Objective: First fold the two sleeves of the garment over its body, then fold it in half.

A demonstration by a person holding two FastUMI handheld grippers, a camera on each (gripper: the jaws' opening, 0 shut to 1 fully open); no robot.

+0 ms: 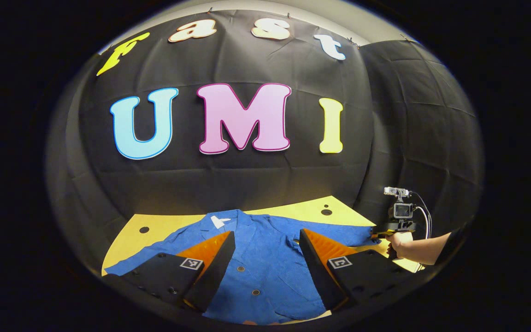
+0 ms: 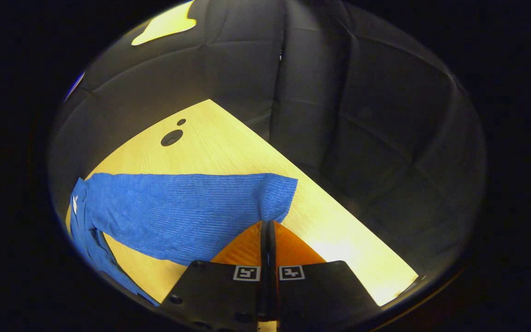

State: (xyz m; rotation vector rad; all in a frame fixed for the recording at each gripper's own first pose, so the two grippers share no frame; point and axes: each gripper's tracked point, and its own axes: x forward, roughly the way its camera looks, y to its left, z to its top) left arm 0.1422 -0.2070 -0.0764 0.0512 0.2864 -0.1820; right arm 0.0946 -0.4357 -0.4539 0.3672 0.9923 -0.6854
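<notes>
A blue button-up shirt (image 1: 265, 263) lies flat on the yellow table (image 1: 155, 226), collar toward the wall. My left gripper (image 1: 266, 233) hangs open over the shirt's body, its fingers on either side of the button row and holding nothing. In the left gripper view the right gripper (image 1: 378, 235), held by a hand (image 1: 401, 244), sits at the end of the shirt's right sleeve. In the right gripper view that sleeve (image 2: 187, 207) stretches straight across the table, and my right gripper (image 2: 268, 223) is shut on its cuff edge.
The booth's black cloth wall rises behind and beside the table. Round dark holes (image 2: 172, 137) mark the table top near the far corner. Bare wood (image 2: 339, 230) runs right of the sleeve up to the table's edge.
</notes>
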